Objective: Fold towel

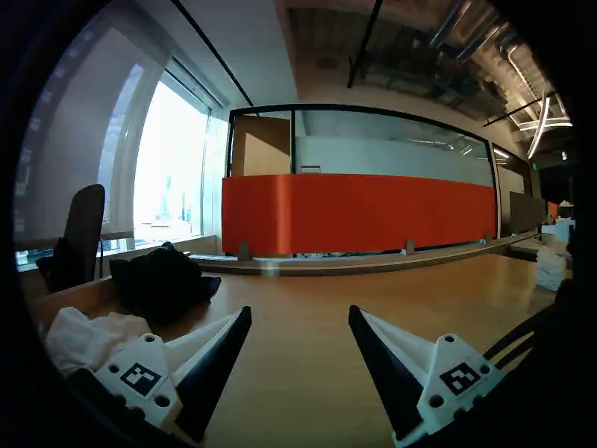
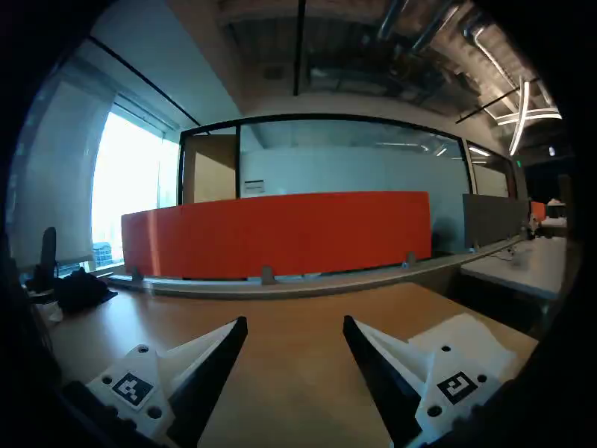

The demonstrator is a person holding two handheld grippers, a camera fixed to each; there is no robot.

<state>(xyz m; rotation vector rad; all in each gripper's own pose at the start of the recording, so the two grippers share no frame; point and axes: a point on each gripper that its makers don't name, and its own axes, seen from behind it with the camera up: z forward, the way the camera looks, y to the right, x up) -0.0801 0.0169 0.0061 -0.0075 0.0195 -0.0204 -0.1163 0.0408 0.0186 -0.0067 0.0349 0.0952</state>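
Hand-held gripper on the left (image 1: 298,309) gapes wide, empty; crumpled white towel (image 1: 86,336) lies on the counter (image 1: 313,366) just off its left finger, likely nearer it than the right hand-held gripper (image 2: 294,319), also open, empty.

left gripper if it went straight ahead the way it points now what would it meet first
The left gripper would probably meet the raised rail at the far edge of the table, below the orange screen; depth is unclear. The dark bundle lies off to one side.
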